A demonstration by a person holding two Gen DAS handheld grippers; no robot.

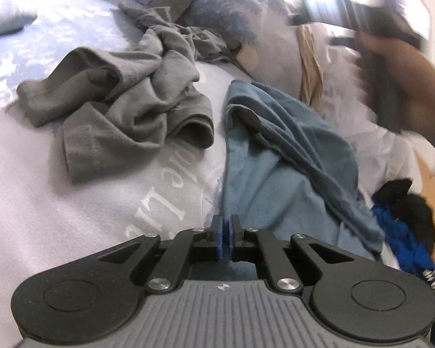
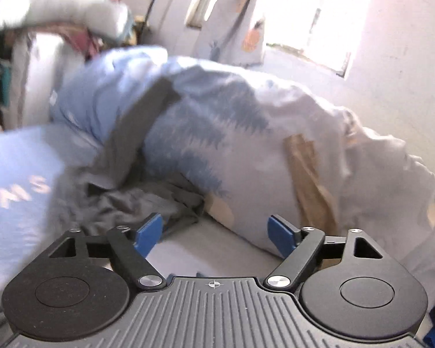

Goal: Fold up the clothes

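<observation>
My left gripper (image 1: 225,232) hovers low over the bed, its blue pads (image 1: 219,232) only a narrow slit apart. The near left edge of a flat-lying blue garment (image 1: 275,174) runs into that slit. A crumpled grey garment (image 1: 124,101) lies to its left on the pale sheet (image 1: 58,203). In the right wrist view my right gripper (image 2: 214,233) is raised and open wide, nothing between its pads (image 2: 149,232). It faces the same grey garment (image 2: 136,203) and a rolled duvet (image 2: 246,133). A hand (image 1: 414,69) holding that gripper shows blurred at the left wrist view's upper right.
The bundled blue-and-white duvet (image 1: 232,14) fills the far side of the bed, with a dark grey strip (image 2: 142,121) across it. Black and royal-blue clothes (image 1: 403,211) are piled at the right edge. A bright window (image 2: 313,14) and a white wall stand behind.
</observation>
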